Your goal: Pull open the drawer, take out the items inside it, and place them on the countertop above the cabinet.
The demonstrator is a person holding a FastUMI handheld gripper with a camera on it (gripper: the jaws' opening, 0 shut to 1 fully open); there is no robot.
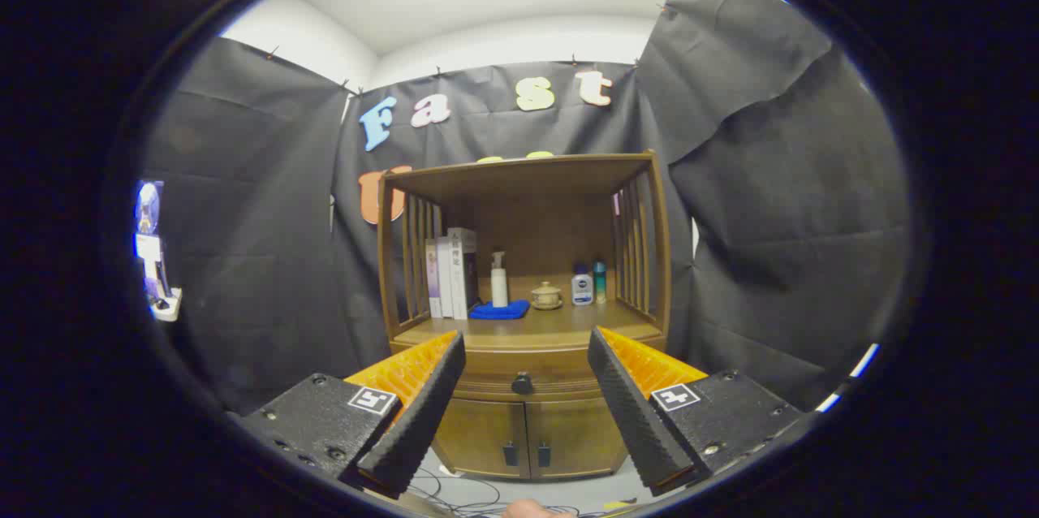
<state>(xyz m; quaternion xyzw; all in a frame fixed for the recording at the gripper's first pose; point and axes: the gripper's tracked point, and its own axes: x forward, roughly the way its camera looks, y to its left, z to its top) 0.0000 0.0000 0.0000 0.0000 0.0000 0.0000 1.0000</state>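
My gripper [526, 356] hangs with its fingers spread wide, holding nothing. The drawer knob [522, 382] lies straight ahead, centred between them but well beyond, on the closed drawer [519, 382] just under the countertop [528, 329].

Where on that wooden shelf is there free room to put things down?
The countertop's front strip, ahead of the blue cloth and small pot, is bare. The back is crowded: books, spray bottle. The gripper is open.
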